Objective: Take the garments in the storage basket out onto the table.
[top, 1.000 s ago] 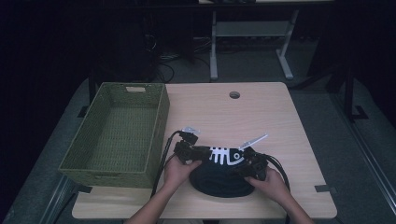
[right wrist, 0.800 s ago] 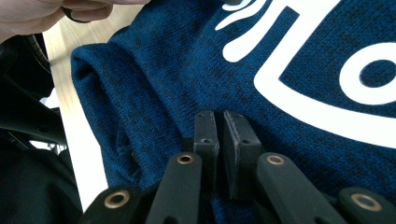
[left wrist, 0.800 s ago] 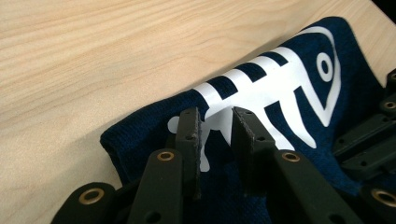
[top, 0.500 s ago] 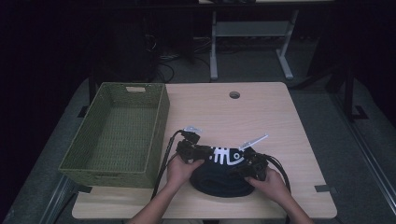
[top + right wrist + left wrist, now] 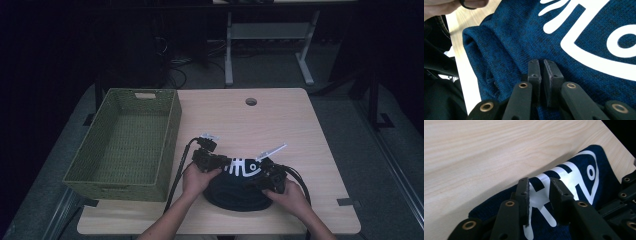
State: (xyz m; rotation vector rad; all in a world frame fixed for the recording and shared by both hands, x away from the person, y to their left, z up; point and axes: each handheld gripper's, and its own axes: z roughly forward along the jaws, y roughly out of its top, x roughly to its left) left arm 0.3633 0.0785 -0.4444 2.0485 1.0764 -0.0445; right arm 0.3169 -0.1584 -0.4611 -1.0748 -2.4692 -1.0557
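Note:
A dark blue knit garment with a white fish-bone print lies bunched on the wooden table near its front edge. My left gripper is at the garment's left end. In the left gripper view the left gripper has a gap between its pads, the jaws have just been opening, and the printed garment lies under and between them unpressed. My right gripper is at the right end. In the right gripper view the right gripper is pinched shut on a thin fold of the garment.
A green woven basket stands empty on the table's left side. A round cable hole is in the far part of the tabletop. Black cables trail from both grippers toward the front edge. Bare wood lies at right and behind.
Hardly anything differs in the high view: both hands and grippers stay at the garment, which keeps its place.

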